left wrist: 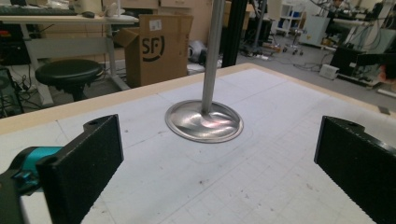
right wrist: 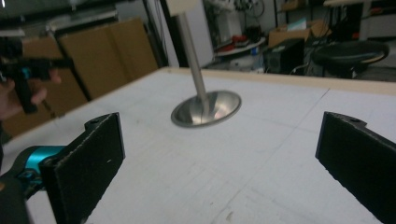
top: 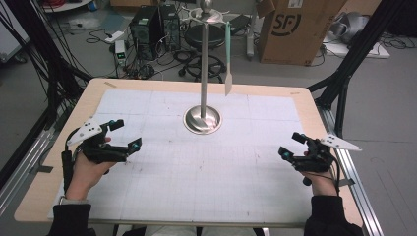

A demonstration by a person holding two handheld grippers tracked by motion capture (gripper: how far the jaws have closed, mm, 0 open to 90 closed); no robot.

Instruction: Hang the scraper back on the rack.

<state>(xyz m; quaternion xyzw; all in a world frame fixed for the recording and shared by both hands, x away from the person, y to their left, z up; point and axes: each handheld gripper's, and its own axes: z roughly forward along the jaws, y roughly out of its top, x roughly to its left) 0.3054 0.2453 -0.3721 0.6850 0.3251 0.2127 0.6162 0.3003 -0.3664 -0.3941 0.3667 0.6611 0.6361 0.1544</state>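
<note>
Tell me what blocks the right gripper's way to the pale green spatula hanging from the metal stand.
Nothing visible does. Bare white mat lies between the right gripper and the metal stand; the pale green spatula hangs free on its right side.

Silver metal stand; pale green spatula; white gridded mat on light wood table; black grippers, teal accents; brown cardboard box; black stool.

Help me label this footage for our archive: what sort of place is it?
Probably a robotics lab or workshop: a wooden table under a white grid mat, black desktop computer towers amid floor cables, and a brown cardboard shipping box behind.
</note>
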